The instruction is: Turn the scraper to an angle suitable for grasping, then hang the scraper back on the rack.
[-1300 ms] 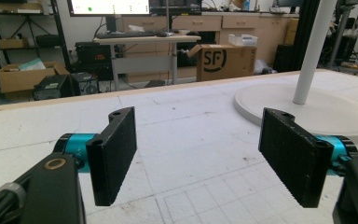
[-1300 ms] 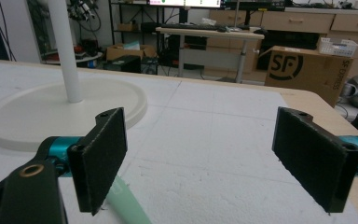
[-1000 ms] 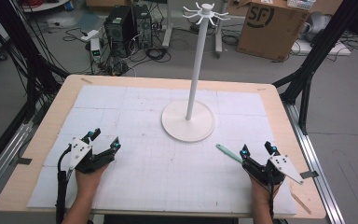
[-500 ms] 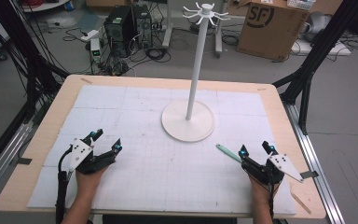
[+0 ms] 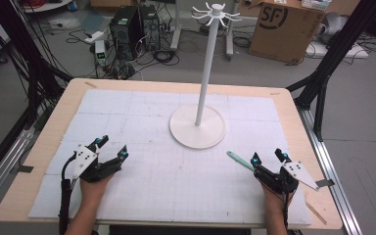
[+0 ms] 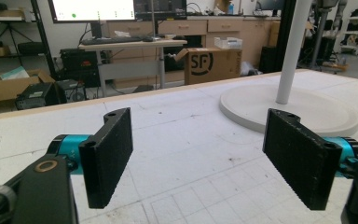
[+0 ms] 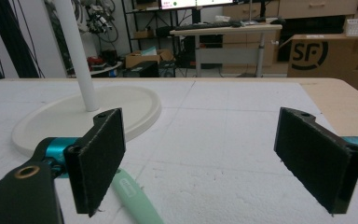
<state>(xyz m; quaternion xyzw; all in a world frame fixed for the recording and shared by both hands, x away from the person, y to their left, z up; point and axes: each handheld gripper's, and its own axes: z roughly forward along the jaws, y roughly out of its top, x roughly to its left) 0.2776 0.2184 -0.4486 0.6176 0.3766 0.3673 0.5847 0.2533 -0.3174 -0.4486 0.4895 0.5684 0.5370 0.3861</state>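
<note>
A white stand [image 5: 198, 125] with a round base, a tall pole and hooked arms at the top rises from the middle of the table. Its base also shows in the left gripper view [image 6: 289, 105] and the right gripper view [image 7: 84, 116]. A pale green stick-like tool [image 5: 239, 160] lies flat on the mat, right of the base; its end lies by the left jaw in the right gripper view [image 7: 137, 200]. My left gripper [image 5: 110, 147] rests open near the front left, nothing between its jaws [image 6: 198, 156]. My right gripper [image 5: 268, 156] rests open at the front right [image 7: 200, 156], just right of the green tool.
A white gridded mat [image 5: 142, 127] covers the wooden table [image 5: 293, 122]. Beyond the far edge stand a cardboard box [image 5: 284, 27], computer cases [image 5: 127, 24] and loose cables on the floor. Black frame posts [image 5: 323, 73] flank the table.
</note>
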